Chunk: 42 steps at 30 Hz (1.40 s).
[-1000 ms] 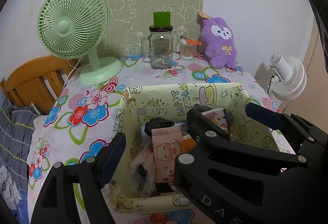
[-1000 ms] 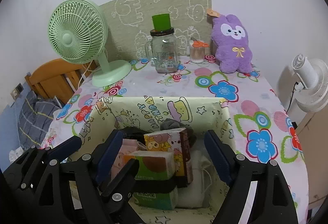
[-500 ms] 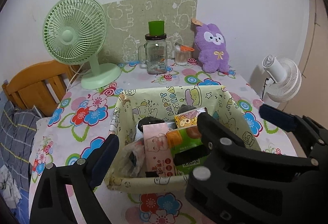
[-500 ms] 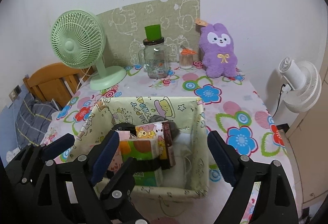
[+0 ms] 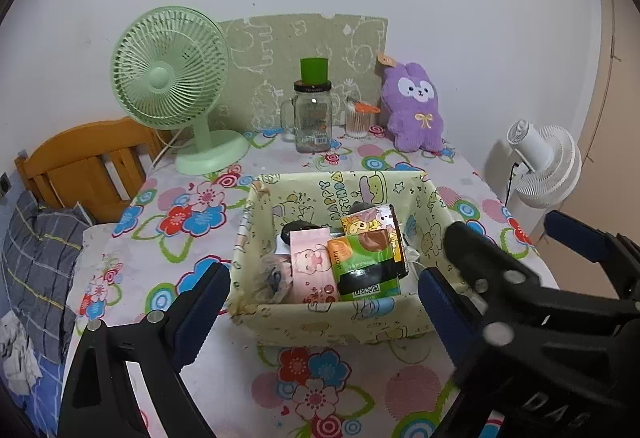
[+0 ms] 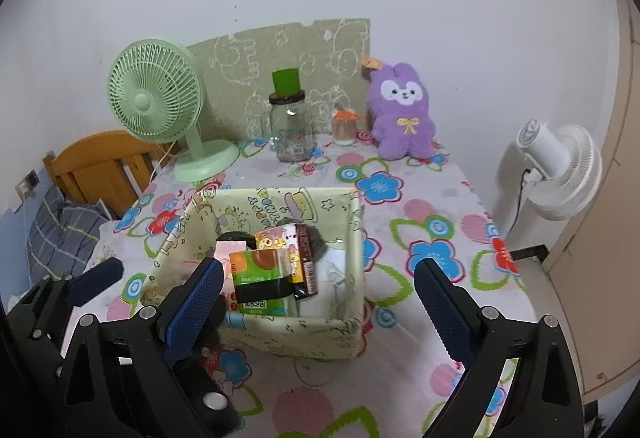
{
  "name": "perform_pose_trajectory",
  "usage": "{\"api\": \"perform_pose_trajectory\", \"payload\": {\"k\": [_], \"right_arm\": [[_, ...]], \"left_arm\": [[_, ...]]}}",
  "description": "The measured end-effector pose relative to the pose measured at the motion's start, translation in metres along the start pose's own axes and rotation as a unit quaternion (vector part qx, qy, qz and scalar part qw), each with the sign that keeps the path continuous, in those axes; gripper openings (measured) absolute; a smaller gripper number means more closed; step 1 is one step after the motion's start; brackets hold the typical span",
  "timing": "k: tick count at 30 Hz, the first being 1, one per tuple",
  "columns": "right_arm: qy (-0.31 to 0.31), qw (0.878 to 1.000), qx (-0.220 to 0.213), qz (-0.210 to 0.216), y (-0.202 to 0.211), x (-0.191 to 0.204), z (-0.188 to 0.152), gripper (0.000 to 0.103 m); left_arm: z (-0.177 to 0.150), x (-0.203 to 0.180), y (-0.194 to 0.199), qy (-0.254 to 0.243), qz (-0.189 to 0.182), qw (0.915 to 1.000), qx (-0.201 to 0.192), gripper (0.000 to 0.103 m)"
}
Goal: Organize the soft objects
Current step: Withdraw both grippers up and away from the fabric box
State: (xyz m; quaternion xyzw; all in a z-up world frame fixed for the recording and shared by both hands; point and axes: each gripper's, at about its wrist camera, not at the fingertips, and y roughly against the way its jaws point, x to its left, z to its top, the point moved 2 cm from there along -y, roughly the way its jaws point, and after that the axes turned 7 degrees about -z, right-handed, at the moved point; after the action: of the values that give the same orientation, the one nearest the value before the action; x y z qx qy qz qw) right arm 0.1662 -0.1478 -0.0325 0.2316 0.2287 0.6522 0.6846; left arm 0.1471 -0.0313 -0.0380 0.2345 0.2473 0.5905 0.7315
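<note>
Two hand-held grippers: left hand-held gripper [image 5: 324, 296] and right hand-held gripper [image 6: 318, 292] both spread wide, empty, near the basket [image 5: 320, 322].
Basket contents: tissue packs [image 5: 362, 262] stand upright, packed tidily.
Plush rabbit [image 5: 414, 107]: far, probably next.

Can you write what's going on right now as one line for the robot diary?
left gripper: open, empty | right gripper: open, empty | basket: full of packets | purple bunny: sitting by wall, not packed

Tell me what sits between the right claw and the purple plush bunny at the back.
The fabric storage box stands directly ahead of the open right claw; beyond it only bare tablecloth leads to the purple plush bunny.
</note>
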Motion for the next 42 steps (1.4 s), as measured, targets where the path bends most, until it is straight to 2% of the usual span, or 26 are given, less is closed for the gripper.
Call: {"api": "perform_pose_trajectory", "payload": {"k": [15, 33, 38, 42], "right_arm": [[-0.011, 0.999, -0.044, -0.015, 0.068, -0.016, -0.008, 0.099], [-0.021, 0.994, -0.106, -0.031, 0.151, -0.037, -0.029, 0.103], [-0.027, 0.993, -0.112, -0.018, 0.165, -0.04, -0.039, 0.103], [-0.033, 0.992, -0.117, -0.011, 0.175, -0.044, -0.046, 0.103]], "left_arm": [[-0.009, 0.002, 0.066, 0.0, 0.022, 0.9986, -0.049, 0.098], [-0.028, -0.019, 0.139, -0.023, 0.029, 0.9939, -0.104, 0.103], [-0.038, -0.022, 0.158, -0.029, 0.052, 0.9908, -0.121, 0.103], [-0.044, -0.026, 0.169, -0.033, 0.051, 0.9896, -0.13, 0.103]]}}
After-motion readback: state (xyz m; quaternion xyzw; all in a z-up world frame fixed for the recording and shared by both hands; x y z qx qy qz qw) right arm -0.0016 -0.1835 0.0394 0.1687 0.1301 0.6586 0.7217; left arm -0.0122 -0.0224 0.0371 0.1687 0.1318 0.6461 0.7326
